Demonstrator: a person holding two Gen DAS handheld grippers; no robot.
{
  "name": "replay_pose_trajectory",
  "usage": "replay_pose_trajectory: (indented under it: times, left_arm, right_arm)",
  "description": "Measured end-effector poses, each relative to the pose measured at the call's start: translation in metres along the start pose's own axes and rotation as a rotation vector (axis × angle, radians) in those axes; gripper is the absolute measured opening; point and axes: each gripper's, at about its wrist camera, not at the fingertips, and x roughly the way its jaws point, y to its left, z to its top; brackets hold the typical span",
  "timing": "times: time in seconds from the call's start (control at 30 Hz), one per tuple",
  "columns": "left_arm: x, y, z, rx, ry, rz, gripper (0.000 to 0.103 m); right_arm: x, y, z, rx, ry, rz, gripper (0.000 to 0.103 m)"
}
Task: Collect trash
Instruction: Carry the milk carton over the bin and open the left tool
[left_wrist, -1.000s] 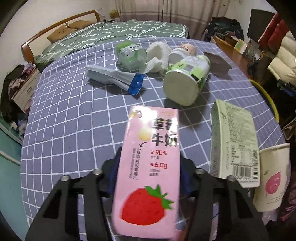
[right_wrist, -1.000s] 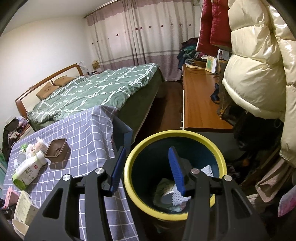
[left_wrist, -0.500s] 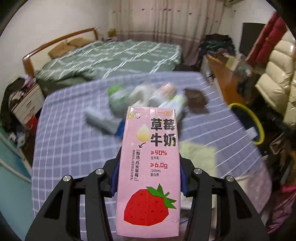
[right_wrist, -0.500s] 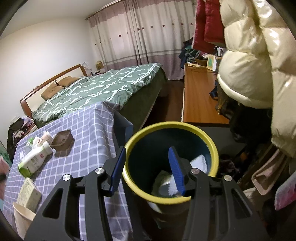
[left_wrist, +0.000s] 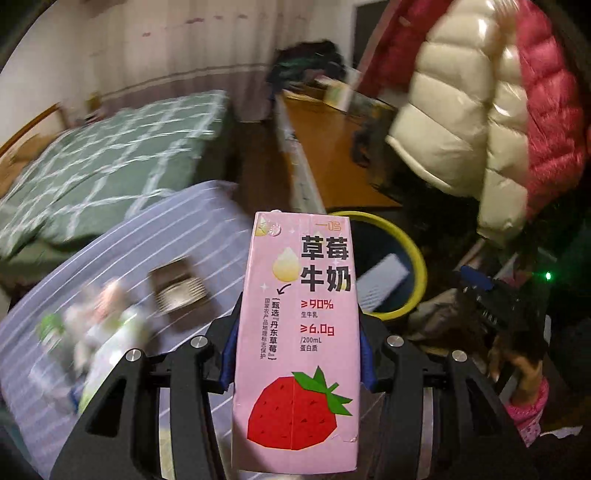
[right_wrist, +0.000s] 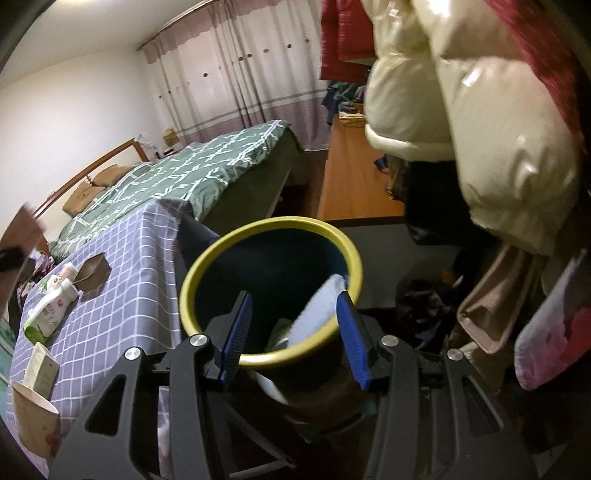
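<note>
The left gripper (left_wrist: 297, 354) has swung off the table (right_wrist: 122, 295) toward the bin (left_wrist: 413, 254), still clamping the carton (left_wrist: 295, 350). The right gripper (right_wrist: 291, 332) hangs open above the bin.

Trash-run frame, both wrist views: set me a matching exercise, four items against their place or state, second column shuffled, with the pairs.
Items:
1. strawberry milk carton
2. right gripper
3. white paper
4. brown tray

Places or states:
A. on the checked tablecloth
B. inside the yellow-rimmed bin
C. clamped upright in the left gripper
D. open, holding nothing, above the bin

Pairs: 1-C, 2-D, 3-B, 4-A
</note>
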Motion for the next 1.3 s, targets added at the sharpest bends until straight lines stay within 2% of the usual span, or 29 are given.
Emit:
replay_pose_trajectory:
  times: [0.27, 0.47, 0.5, 0.57, 0.6, 0.8, 0.97, 1.13, 1.3]
  left_arm:
    - [0.093, -0.076, 0.049, 0.097, 0.114, -0.103, 0.05]
    - [0.138, -0.103, 0.066, 0.129, 0.128, -0.109, 0.05]
    - [0.141, -0.101, 0.068, 0.126, 0.124, -0.11, 0.055]
    - [0.145, -0.1, 0.073, 0.123, 0.101, -0.095, 0.076]
    - [0.145, -0.099, 0.075, 0.121, 0.082, -0.084, 0.079]
    - [0.103, -0.077, 0.083, 0.065, -0.005, -0.088, 0.081]
    - [0.026, -0.046, 0.065, 0.001, -0.132, -0.054, 0.092]
    - [-0.041, -0.015, 0.024, -0.08, -0.229, 0.013, 0.095]
    - [-0.093, 0.012, -0.039, -0.153, -0.289, 0.102, 0.097]
  right_arm:
    - [-0.009, -0.024, -0.009, 0.026, 0.007, -0.018, 0.046]
    - [-0.008, -0.035, -0.013, 0.047, 0.026, -0.03, 0.046]
    - [-0.008, -0.036, -0.013, 0.049, 0.03, -0.03, 0.046]
    - [-0.009, -0.037, -0.013, 0.052, 0.031, -0.029, 0.046]
    - [-0.009, -0.036, -0.014, 0.05, 0.032, -0.029, 0.047]
    - [-0.008, -0.029, -0.014, 0.041, 0.035, -0.014, 0.048]
    - [-0.008, -0.018, -0.016, 0.021, 0.042, 0.008, 0.05]
    - [-0.011, 0.004, -0.018, -0.019, 0.047, 0.029, 0.05]
    - [-0.014, 0.032, -0.021, -0.072, 0.054, 0.056, 0.051]
